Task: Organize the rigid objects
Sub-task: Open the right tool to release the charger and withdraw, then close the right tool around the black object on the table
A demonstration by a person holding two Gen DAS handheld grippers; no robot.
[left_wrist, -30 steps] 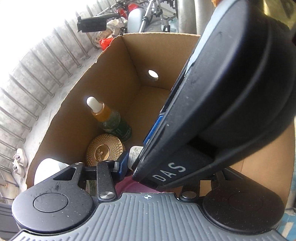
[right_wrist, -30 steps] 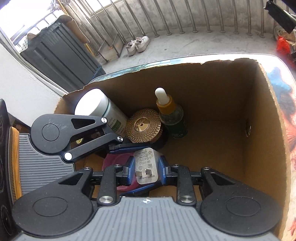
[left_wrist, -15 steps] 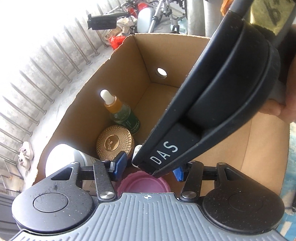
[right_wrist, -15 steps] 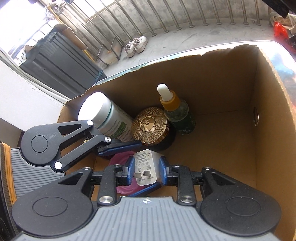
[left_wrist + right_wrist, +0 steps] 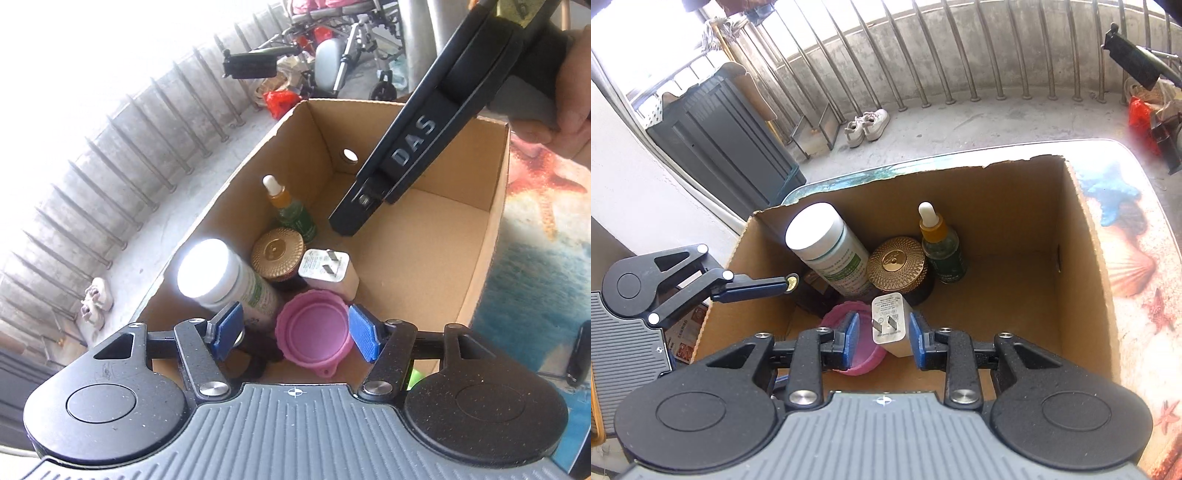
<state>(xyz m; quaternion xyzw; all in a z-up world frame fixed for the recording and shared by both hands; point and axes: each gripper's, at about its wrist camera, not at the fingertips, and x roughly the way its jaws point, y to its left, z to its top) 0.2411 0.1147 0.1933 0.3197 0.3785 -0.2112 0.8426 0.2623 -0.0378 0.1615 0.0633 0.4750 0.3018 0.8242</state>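
Observation:
An open cardboard box (image 5: 236, 206) (image 5: 1082, 258) holds a white bottle (image 5: 221, 277) (image 5: 827, 243), a gold-lidded jar (image 5: 277, 254) (image 5: 897, 266), a dropper bottle (image 5: 291, 210) (image 5: 940, 247), a white charger plug (image 5: 328, 275) (image 5: 888, 325) and a pink cup (image 5: 312, 332) (image 5: 862, 360). My left gripper (image 5: 295, 334) hovers above the pink cup with its jaws opening, its pads clear of the rim. My right gripper (image 5: 884, 341) hangs above the charger, open, its pads not touching it. The charger stands free on the box floor.
The box sits on a table covered by a cloth with starfish and shells (image 5: 1134, 266). A hand (image 5: 570, 96) holds the right gripper's handle. Beyond are a metal railing (image 5: 923, 66), shoes (image 5: 866, 125), a dark cabinet (image 5: 724, 133) and a wheelchair (image 5: 343, 55).
Both grippers have risen out of the box. The left one opened off the pink cup. The right one let go of the charger, which now stands on the box floor.

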